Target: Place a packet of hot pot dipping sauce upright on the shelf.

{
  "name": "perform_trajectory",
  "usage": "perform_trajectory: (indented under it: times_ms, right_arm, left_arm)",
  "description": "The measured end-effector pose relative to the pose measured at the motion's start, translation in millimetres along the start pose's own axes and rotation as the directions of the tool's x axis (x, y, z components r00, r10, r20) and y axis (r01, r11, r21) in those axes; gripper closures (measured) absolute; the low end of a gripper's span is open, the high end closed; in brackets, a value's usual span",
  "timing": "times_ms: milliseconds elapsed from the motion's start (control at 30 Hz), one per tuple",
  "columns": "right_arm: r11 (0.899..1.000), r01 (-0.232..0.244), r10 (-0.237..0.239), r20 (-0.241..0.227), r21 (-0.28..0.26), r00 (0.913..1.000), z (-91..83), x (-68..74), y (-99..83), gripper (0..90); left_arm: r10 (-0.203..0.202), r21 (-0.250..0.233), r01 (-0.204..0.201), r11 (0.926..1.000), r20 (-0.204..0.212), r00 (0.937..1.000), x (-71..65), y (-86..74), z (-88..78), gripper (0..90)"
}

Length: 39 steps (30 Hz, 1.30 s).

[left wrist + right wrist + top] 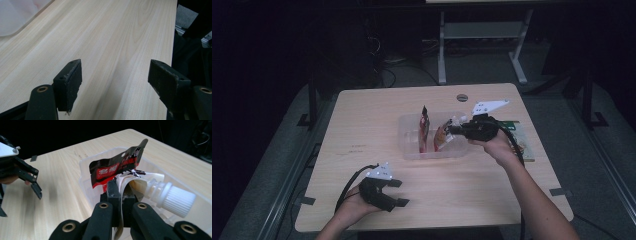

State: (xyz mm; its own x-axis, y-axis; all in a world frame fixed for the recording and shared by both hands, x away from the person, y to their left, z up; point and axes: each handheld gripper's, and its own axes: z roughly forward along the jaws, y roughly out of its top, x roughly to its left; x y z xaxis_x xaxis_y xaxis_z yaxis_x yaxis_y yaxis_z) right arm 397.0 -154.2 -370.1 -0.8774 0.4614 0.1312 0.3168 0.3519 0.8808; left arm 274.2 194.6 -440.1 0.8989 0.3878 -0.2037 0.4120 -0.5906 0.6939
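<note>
A clear plastic tub (409, 150) sits mid-table. A red and black snack packet (424, 129) stands upright in it, also seen close up (117, 166) in the right gripper view. My right gripper (451, 129) reaches in over the tub's right side and is shut on the thin edge of a spout pouch (133, 181) with a white ribbed screw cap (178, 198); the gripper (121, 192) pinches the film just beside the spout. My left gripper (399, 193) rests near the front left of the table, open, with only bare wood between its fingers (70, 82).
A flat green-edged item (522, 137) lies on the table right of the tub, partly under my right hand. A round grommet hole (462, 97) is at the table's far edge. The tub's corner (12, 17) shows far off in the left gripper view.
</note>
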Motion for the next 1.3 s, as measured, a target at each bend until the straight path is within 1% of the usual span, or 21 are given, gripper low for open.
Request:
perform_trajectory:
  times_ms: [67, 100, 133, 300, 600, 633, 867, 933, 1033, 1100, 1167, 1200, 1300]
  right_arm:
    - [1.0, -0.005, 0.005, -0.001, 0.005, 1.0, 1.4, -0.3, -3.1, 88.8]
    - [1.0, -0.005, 0.005, -0.001, 0.005, 1.0, 1.4, -0.3, -3.1, 88.8]
    - [1.0, -0.014, 0.014, -0.003, 0.011, 0.9999, 2.6, -0.1, -4.8, 88.8]
    - [1.0, -0.013, 0.013, -0.008, 0.011, 0.9999, 5.3, 0.7, -5.2, 88.7]
    - [0.999, -0.026, 0.026, -0.006, 0.027, 0.9996, 18.0, 1.0, -9.4, 88.2]
    - [0.999, -0.027, 0.027, -0.002, 0.032, 0.9996, 19.9, 0.8, -10.0, 88.2]
    - [0.998, -0.032, 0.032, -0.003, 0.059, 0.9995, 31.3, 0.9, -13.9, 87.6]
    - [0.998, -0.041, 0.041, -0.005, 0.054, 0.9991, 33.1, 0.5, -15.1, 87.5]
    - [0.998, -0.04, 0.04, -0.001, 0.052, 0.9992, 33.6, -0.7, -15.4, 87.3]
    - [0.997, -0.056, 0.056, -0.004, 0.048, 0.9984, 33.6, -1.9, -16.1, 82.6]
    - [0.997, -0.06, 0.06, -0.002, 0.048, 0.9982, 33.2, -2.3, -16.2, 81.2]
    - [0.997, -0.066, 0.066, 0.002, 0.046, 0.9978, 31.4, -2.1, -15.6, 77.5]
    - [0.996, -0.071, 0.071, 0.01, 0.044, 0.9974, 30.1, -2.5, -15.5, 75.5]
  left_arm:
    - [0.003, 0.011, -0.003, 0.9999, 0.002, 1.0, 0.1, -0.3, 1.0, 26.9]
    - [0.003, 0.011, -0.003, 0.9999, 0.002, 1.0, 0.1, -0.3, 1.0, 26.9]
    - [-0.005, 0.005, 0.005, 1.0, 0.004, 1.0, -0.6, -0.4, 2.1, 26.9]
    - [-0.005, 0.006, 0.005, 1.0, 0.003, 1.0, -1.0, 0.0, 2.2, 26.9]
    - [0.002, 0.014, -0.002, 0.9999, 0.004, 1.0, -0.2, 0.2, 3.8, 26.9]
    - [0.009, 0.022, -0.009, 0.9997, 0.004, 1.0, 0.3, 0.4, 3.5, 26.9]
    - [0.004, 0.021, -0.004, 0.9998, 0.005, 1.0, 0.3, 0.0, 4.4, 26.9]
    - [0.007, 0.021, -0.007, 0.9997, 0.007, 1.0, 0.3, 0.0, 5.0, 26.9]
    - [0.005, 0.024, -0.005, 0.9997, 0.007, 1.0, -0.1, 0.2, 5.6, 26.9]
    - [0.006, 0.025, -0.006, 0.9997, 0.008, 1.0, -0.2, 0.4, 5.9, 26.9]
    - [0.006, 0.025, -0.006, 0.9997, 0.007, 1.0, 0.0, 0.4, 5.8, 26.9]
    - [0.007, 0.025, -0.007, 0.9997, 0.007, 1.0, 0.4, 0.3, 5.7, 26.9]
    - [0.004, 0.024, -0.005, 0.9997, 0.007, 1.0, 0.5, 0.1, 5.7, 26.9]
